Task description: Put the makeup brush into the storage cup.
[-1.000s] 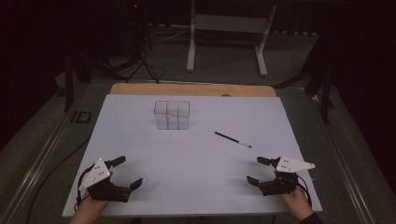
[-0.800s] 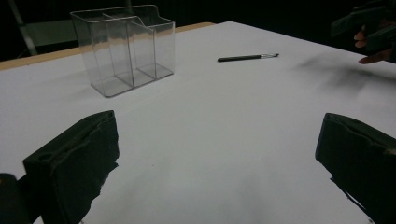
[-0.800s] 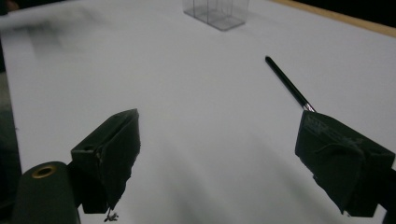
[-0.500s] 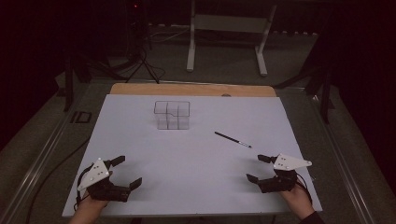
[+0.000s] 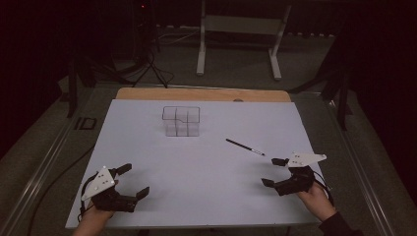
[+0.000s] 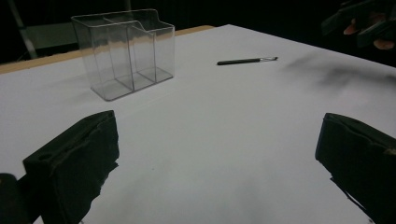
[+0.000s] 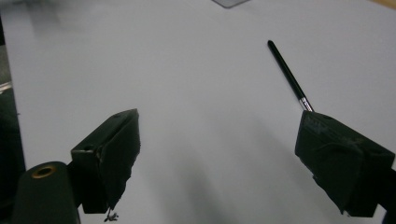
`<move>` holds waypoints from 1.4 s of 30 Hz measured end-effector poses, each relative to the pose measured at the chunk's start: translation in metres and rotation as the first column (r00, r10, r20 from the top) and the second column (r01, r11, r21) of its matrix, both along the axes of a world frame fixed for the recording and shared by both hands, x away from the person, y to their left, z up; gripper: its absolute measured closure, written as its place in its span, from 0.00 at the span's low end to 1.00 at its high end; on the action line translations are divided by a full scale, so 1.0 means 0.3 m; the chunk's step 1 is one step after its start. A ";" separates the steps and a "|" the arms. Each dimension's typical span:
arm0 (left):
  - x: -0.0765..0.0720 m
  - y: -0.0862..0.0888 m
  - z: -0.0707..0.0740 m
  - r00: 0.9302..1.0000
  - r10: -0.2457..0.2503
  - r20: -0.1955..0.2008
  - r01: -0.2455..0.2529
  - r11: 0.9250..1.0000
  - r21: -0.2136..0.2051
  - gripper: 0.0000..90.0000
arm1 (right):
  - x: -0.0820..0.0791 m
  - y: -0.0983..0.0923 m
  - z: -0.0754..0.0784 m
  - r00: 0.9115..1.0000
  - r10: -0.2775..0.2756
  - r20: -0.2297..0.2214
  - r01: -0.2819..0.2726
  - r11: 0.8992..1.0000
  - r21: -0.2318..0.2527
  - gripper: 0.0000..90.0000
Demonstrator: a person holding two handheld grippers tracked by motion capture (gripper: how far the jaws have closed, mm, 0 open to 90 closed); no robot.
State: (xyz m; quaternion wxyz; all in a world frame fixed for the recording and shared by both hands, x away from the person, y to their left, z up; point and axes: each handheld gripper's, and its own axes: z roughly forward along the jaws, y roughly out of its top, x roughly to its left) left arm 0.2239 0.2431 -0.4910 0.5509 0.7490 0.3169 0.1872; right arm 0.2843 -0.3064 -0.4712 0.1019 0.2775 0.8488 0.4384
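From the high view, a white table carries a clear compartmented organizer toward its far middle and a slim black brush or pen lying flat to the right of it, well apart from the box. The left gripper sits at the near left corner in a hand, jaws spread with nothing between them; the right gripper sits at the near right, held by the other hand, jaws likewise parted and empty, near the brush's closer end but apart from it. In the left gripper view, the organizer stands upright ahead with its compartments apparently empty, though the dim light makes that hard to confirm, and the brush lies beyond to the right. In the right gripper view, the brush runs diagonally, its metal-banded end just above the right-hand jaw.
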 end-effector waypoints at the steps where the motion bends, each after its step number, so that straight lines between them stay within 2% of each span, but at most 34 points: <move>1: 0.000 0.000 0.000 1.000 0.000 -0.001 0.000 1.000 0.000 0.01 | 0.010 0.001 -0.005 1.000 0.001 -0.011 -0.001 1.000 -0.005 0.16; 4: 0.001 0.001 0.000 1.000 0.001 -0.002 -0.001 1.000 -0.004 0.01 | 0.036 0.003 -0.016 0.999 0.001 -0.033 -0.003 0.999 -0.038 0.16; 7: 0.000 0.001 0.001 1.000 0.000 0.000 0.000 1.000 -0.003 0.01 | 0.064 0.002 -0.025 0.998 0.004 -0.063 -0.007 0.999 -0.040 0.15; 13: 0.001 -0.002 0.000 1.000 -0.006 -0.002 0.006 1.000 0.003 0.01 | 0.116 0.000 -0.038 0.997 -0.004 -0.083 -0.003 0.996 -0.086 0.15; 22: 0.002 -0.002 0.000 1.000 -0.006 -0.005 0.006 1.000 -0.003 0.01 | 0.173 -0.004 -0.050 0.990 0.002 -0.144 -0.022 0.990 -0.139 0.16; 23: 0.002 -0.002 0.000 1.000 -0.005 -0.004 0.005 1.000 -0.002 0.01 | 0.178 -0.004 -0.050 0.990 0.005 -0.142 -0.027 0.987 -0.156 0.16; 25: 0.001 -0.001 0.000 1.000 -0.005 -0.004 0.005 1.000 -0.004 0.01 | 0.197 -0.001 -0.053 0.986 0.001 -0.168 -0.034 0.981 -0.191 0.16; 27: 0.001 -0.002 0.000 1.000 -0.006 -0.003 0.006 1.000 -0.002 0.01 | 0.201 0.001 -0.053 0.984 0.006 -0.175 -0.041 0.979 -0.200 0.16; 29: 0.001 -0.003 0.000 1.000 -0.007 -0.004 0.007 1.000 0.000 0.01 | 0.207 0.008 -0.055 0.986 -0.007 -0.168 -0.033 0.971 -0.237 0.17; 35: 0.001 -0.003 -0.001 1.000 -0.008 -0.007 0.008 1.000 -0.001 0.01 | 0.244 0.019 -0.052 0.985 0.007 -0.170 -0.053 0.962 -0.267 0.21; 36: 0.001 -0.003 -0.001 1.000 -0.008 -0.007 0.008 1.000 -0.001 0.01 | 0.254 0.022 -0.050 0.984 0.018 -0.175 -0.068 0.957 -0.281 0.23; 37: 0.002 -0.003 -0.001 1.000 -0.009 -0.007 0.009 1.000 -0.002 0.01 | 0.267 0.028 -0.044 0.985 0.037 -0.172 -0.090 0.945 -0.315 0.25; 42: 0.001 -0.003 -0.001 1.000 -0.010 -0.006 0.010 1.000 -0.002 0.01 | 0.298 0.035 -0.034 0.981 0.040 -0.187 -0.101 0.940 -0.325 0.29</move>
